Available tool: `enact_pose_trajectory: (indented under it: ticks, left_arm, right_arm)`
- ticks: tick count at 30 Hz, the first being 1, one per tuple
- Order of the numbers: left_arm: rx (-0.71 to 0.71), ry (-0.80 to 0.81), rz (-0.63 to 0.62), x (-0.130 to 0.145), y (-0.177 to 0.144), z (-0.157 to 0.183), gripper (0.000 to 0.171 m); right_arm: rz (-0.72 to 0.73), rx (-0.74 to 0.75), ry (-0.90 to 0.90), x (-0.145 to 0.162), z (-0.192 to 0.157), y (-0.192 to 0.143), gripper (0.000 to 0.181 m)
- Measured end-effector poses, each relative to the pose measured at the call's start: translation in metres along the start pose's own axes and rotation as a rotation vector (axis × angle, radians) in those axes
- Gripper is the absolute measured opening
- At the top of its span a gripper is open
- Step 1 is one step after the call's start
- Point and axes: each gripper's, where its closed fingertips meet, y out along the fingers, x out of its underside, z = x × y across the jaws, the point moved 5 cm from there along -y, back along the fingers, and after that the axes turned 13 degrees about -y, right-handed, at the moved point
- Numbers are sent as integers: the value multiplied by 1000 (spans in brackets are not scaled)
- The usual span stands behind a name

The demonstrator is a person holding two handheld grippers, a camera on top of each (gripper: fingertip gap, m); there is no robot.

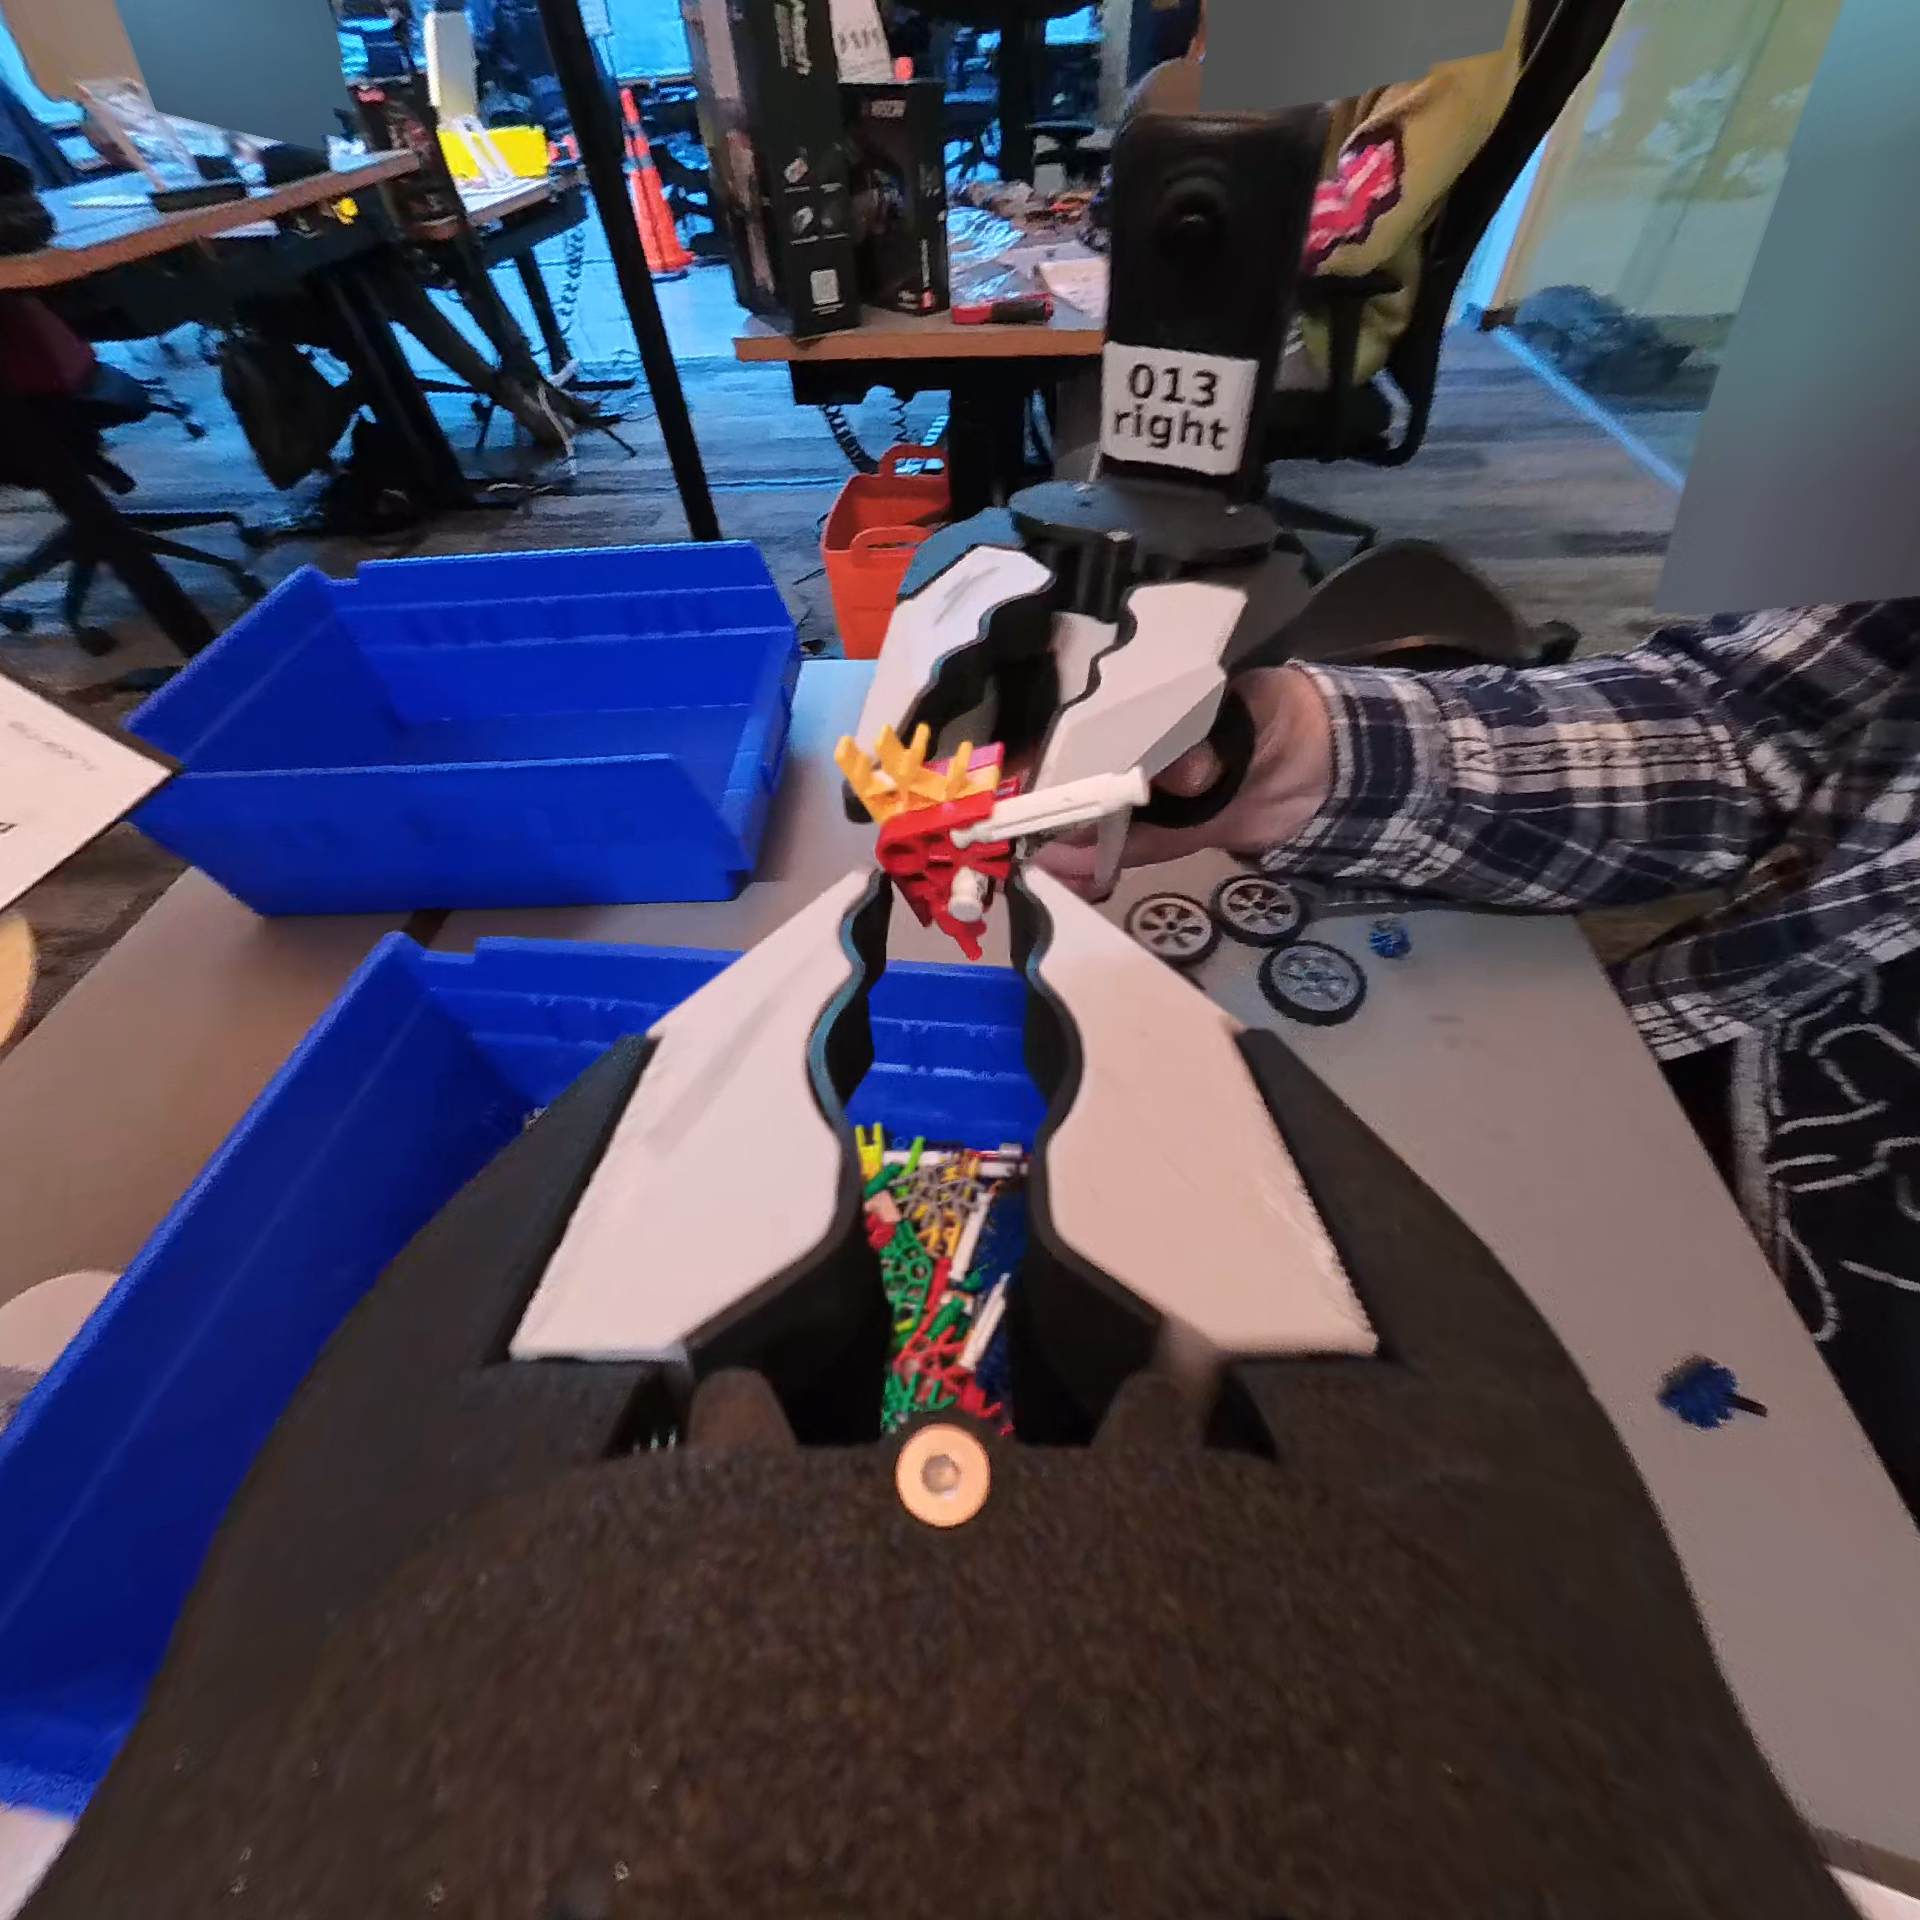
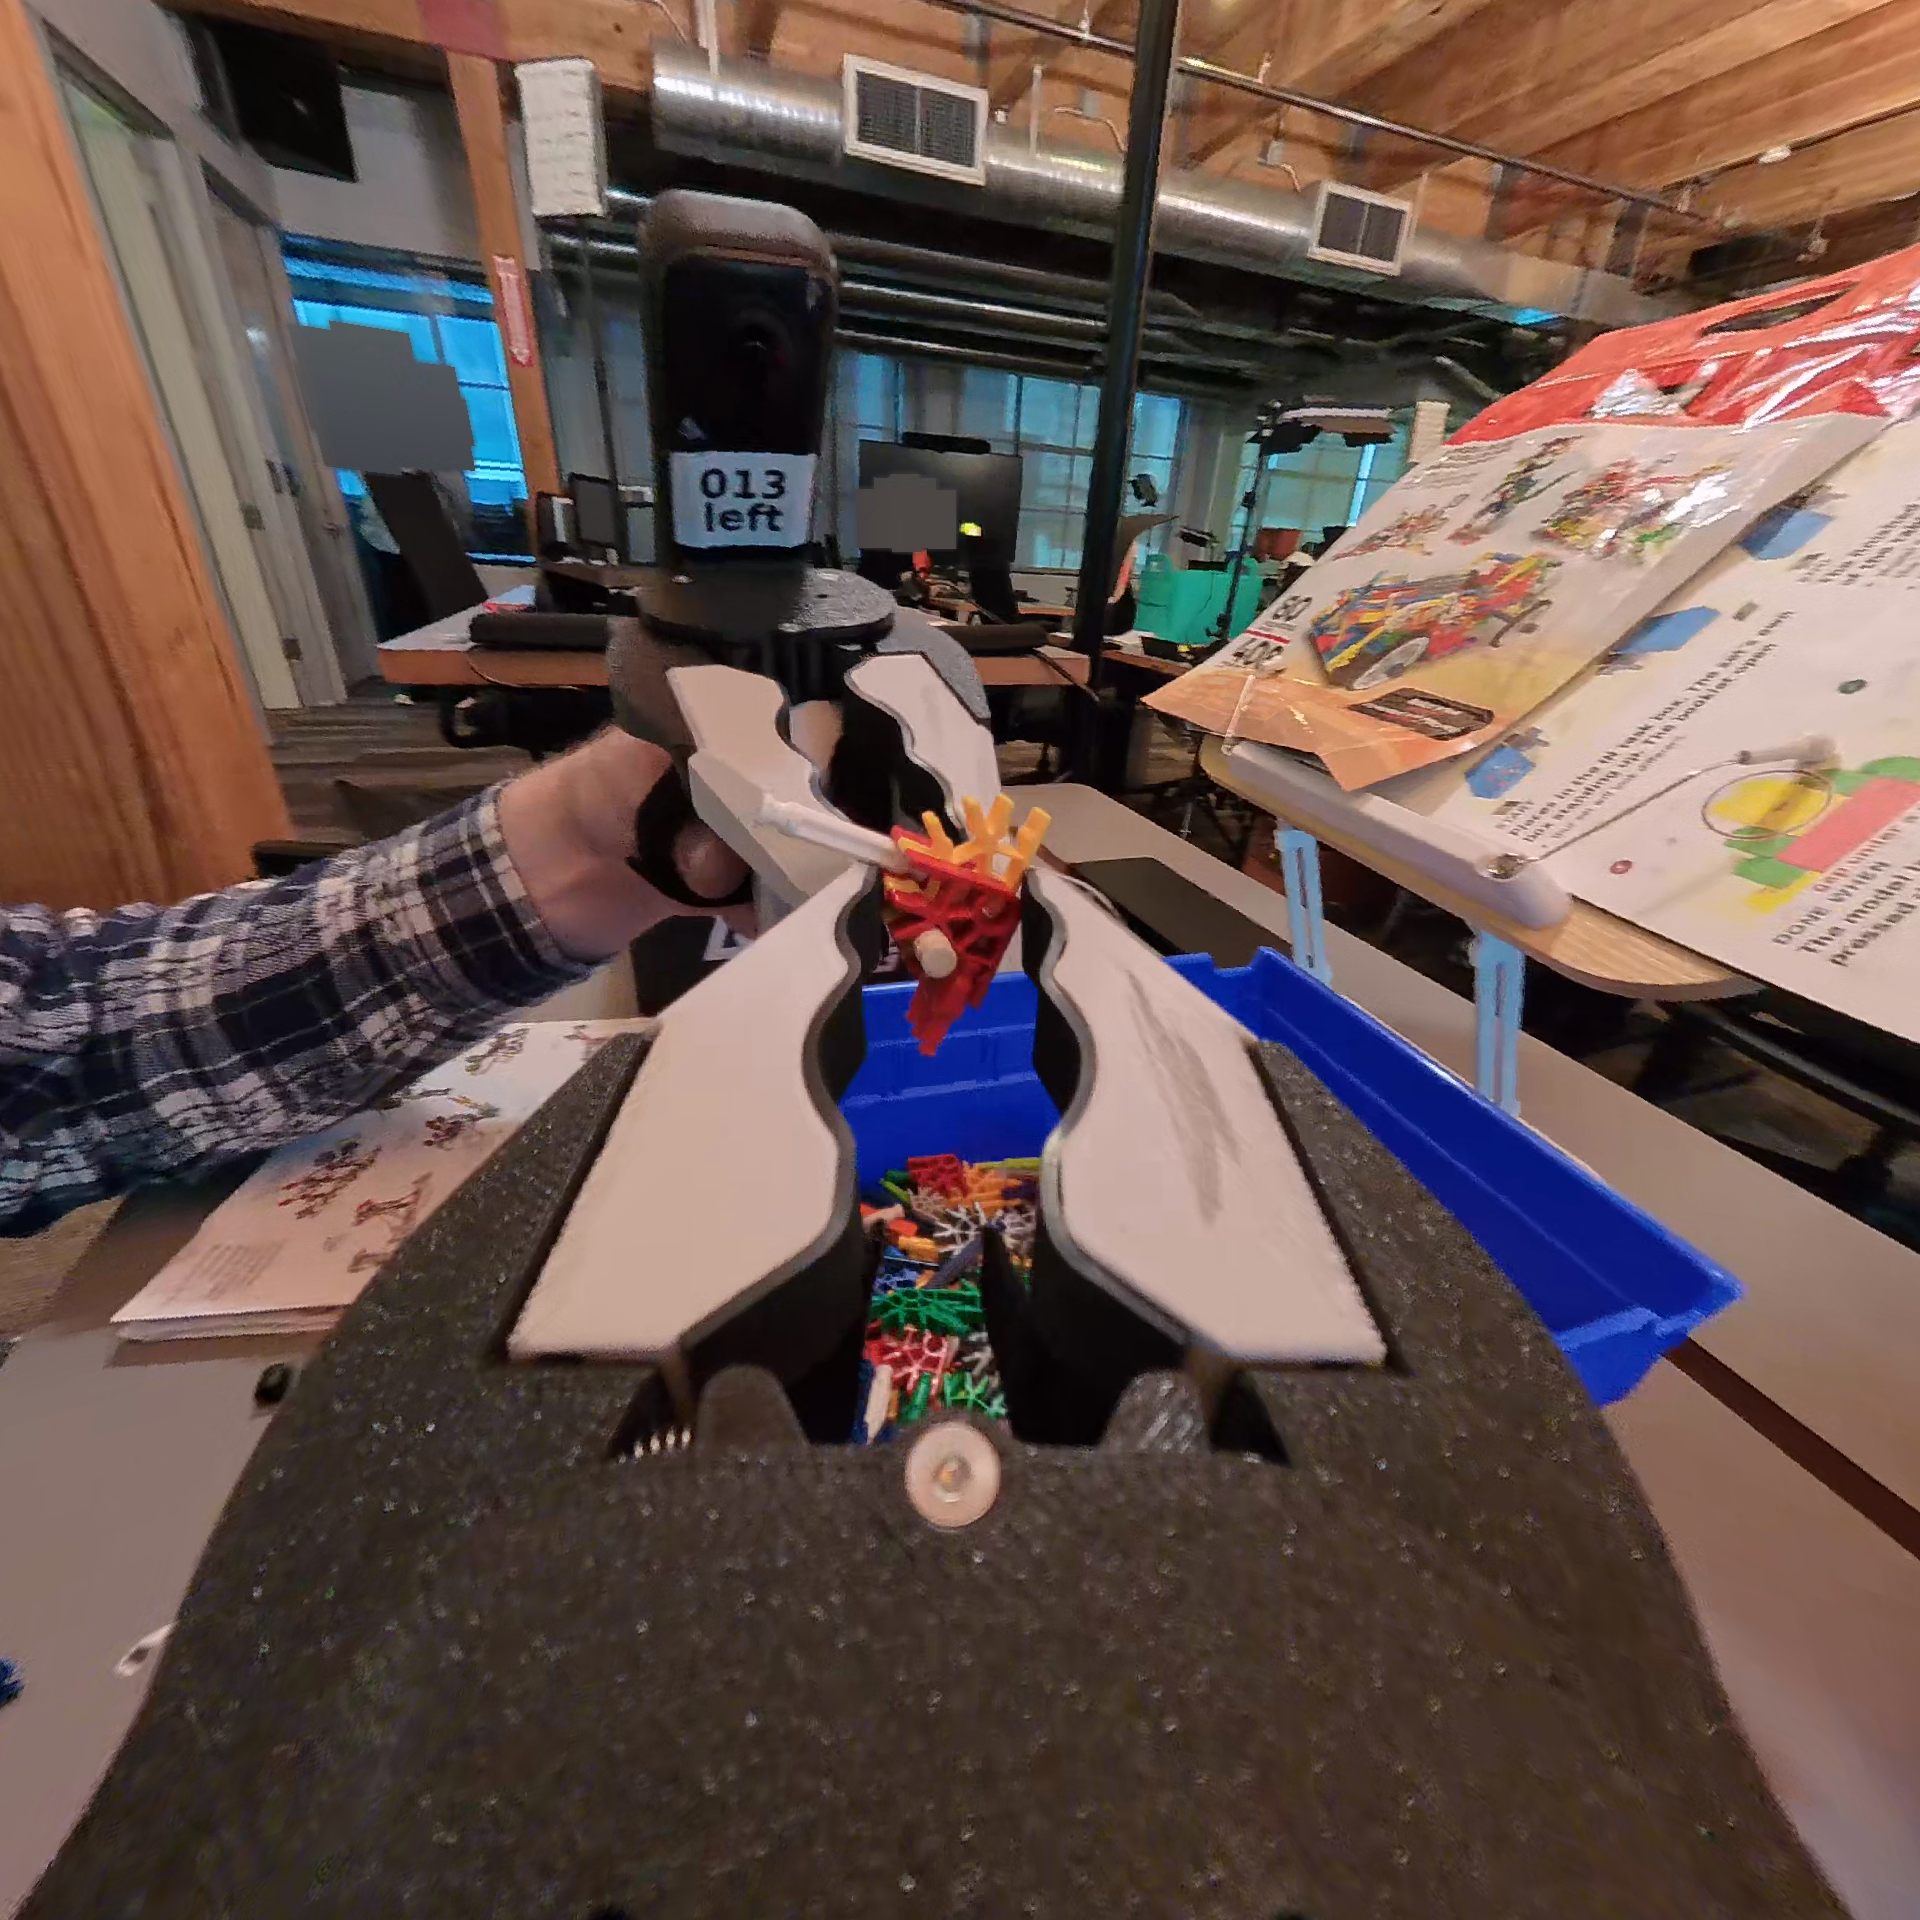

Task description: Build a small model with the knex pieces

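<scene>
Both grippers meet tip to tip above blue bin [image 1: 312, 1195], mid-desk. Left gripper [image 1: 948, 899] clamps red-orange connector cluster [image 1: 940, 842]; right gripper [image 2: 948, 894] likewise pinches it. White rod [image 1: 1060, 805] juts sideways toward right-hand side.

Glossy plastic blue bin [image 2: 1455, 1174] holds shiny plastic pieces [image 2: 935, 1299]; beside it, a matt paper booklet [image 2: 312, 1236] on the smooth worktop [image 2: 1766, 1558].

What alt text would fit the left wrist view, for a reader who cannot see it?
Two handheld grippers meet over a blue bin of mixed construction pieces; the left gripper pinches a red-and-yellow assembly, and the right gripper holds it too. Three small wheels lie nearby.
</scene>
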Motion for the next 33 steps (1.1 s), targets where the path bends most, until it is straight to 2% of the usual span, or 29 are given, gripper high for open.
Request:
enact_pose_trajectory:
  ticks: [2, 5, 10, 15, 21, 25, 27, 33]
  left_arm:
    - [-28, 4, 13, -3, -4, -3, 23]
    - [-69, 13, 7, -6, -12, -4, 39]
    - [-113, 68, 0, -12, -3, 4, 42]
    - [-172, 66, -10, -12, 0, -1, 19]
    - [-158, -6, 40, -17, 1, -3, 25]
    - [-128, -32, 80, -19, 4, -1, 15]
    - [-167, -20, 82, -19, 2, -5, 4]
    - [-256, 34, 66, -20, 3, -7, 3]
  right_arm:
    - [-13, 60, -18, 1, 6, -1, 24]
    - [-46, 172, -75, 2, 16, -6, 25]
    - [-181, 275, -284, 8, 15, -1, 25]
    - [-187, 332, -356, 3, 12, 1, 25]
    - [-184, 426, -477, -6, 10, -2, 25]
    - [-192, 471, -548, -8, 9, -2, 25]
    - [-179, 471, -552, -10, 9, -3, 26]
    - [-189, 489, -493, -6, 12, -3, 29]
